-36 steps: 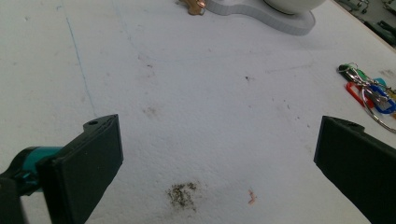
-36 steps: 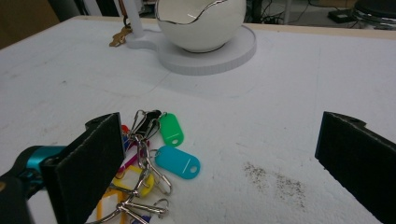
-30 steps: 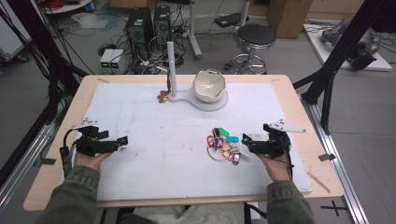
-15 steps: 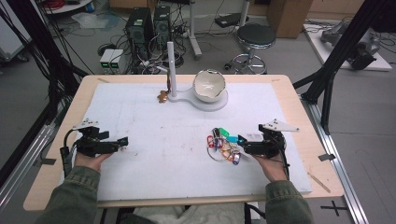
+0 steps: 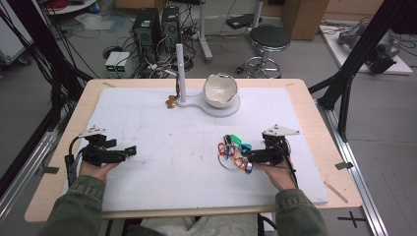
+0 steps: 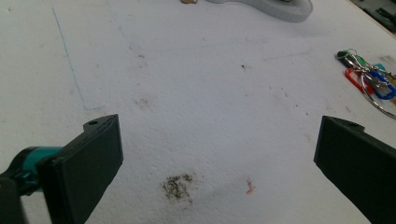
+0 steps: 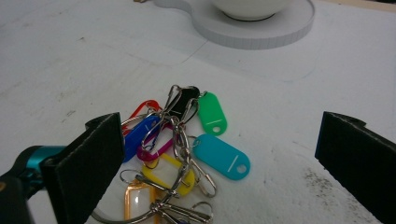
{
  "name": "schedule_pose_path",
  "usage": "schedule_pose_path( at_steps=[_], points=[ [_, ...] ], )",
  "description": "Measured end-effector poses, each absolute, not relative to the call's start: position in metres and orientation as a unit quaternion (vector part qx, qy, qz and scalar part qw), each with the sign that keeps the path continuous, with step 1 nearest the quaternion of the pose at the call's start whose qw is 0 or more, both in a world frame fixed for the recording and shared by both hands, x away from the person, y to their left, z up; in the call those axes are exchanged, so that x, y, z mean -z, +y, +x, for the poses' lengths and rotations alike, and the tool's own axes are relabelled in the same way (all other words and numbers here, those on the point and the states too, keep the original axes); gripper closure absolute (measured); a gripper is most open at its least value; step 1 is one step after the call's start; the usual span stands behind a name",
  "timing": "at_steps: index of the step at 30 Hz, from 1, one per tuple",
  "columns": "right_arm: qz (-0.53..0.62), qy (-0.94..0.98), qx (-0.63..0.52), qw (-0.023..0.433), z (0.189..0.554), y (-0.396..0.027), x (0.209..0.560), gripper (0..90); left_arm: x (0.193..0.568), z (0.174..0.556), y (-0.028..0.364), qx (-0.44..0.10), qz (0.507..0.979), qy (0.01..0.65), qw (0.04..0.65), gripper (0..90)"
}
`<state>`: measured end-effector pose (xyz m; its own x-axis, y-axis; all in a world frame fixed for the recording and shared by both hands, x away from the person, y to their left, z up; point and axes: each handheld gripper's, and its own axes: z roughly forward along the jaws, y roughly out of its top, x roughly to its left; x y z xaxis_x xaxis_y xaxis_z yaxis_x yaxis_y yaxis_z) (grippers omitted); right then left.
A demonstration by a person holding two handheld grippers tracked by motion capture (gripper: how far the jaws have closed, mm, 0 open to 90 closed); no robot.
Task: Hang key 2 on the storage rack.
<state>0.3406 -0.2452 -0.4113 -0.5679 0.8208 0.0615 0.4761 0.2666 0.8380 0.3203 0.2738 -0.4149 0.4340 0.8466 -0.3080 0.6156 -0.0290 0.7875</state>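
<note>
A bunch of coloured key tags (image 5: 232, 149) on metal rings lies on the white mat, right of centre. My right gripper (image 5: 246, 157) rests low at the bunch's right edge. In the right gripper view its jaws stand wide open (image 7: 222, 135), with the key tags (image 7: 182, 140) on the mat between and just ahead of them. Red, blue, green, teal, yellow and orange tags show there. My left gripper (image 5: 131, 149) sits at the left of the mat, open (image 6: 219, 158) over bare mat. The key tags (image 6: 369, 79) lie far to its right.
A white stand (image 5: 216, 105) with a post (image 5: 181, 69) and a white bowl (image 5: 221, 90) sits at the back centre of the mat (image 5: 162, 128). A small brown object (image 5: 171, 102) lies by its left end. The wooden table edge (image 5: 314, 128) frames the mat.
My right gripper has slid left, so its open jaws now reach the key tag bunch. The left gripper has stayed put.
</note>
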Motion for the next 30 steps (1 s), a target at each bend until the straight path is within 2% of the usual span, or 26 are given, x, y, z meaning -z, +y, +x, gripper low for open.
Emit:
schedule_pose_path(
  at_steps=[18, 19, 22, 24, 30],
  points=[
    [0.448, 0.809, -0.353, 0.142, 0.359, -0.224, 0.419, 0.9, 0.415, 0.320, 0.273, -0.126, 0.705, 0.518, 0.468, 1.7],
    [0.448, 0.813, -0.345, 0.141, 0.360, -0.222, 0.419, 4.9, 0.415, 0.320, 0.273, -0.126, 0.705, 0.518, 0.467, 1.7],
    [0.453, 0.822, -0.317, 0.138, 0.362, -0.216, 0.421, 6.6, 0.415, 0.320, 0.273, -0.127, 0.707, 0.516, 0.466, 1.7],
    [0.455, 0.825, -0.308, 0.132, 0.363, -0.215, 0.421, 18.9, 0.415, 0.319, 0.273, -0.127, 0.708, 0.516, 0.465, 1.7],
    [0.472, 0.823, -0.297, 0.109, 0.364, -0.214, 0.417, 38.5, 0.415, 0.320, 0.273, -0.129, 0.703, 0.524, 0.462, 1.7]
  ],
)
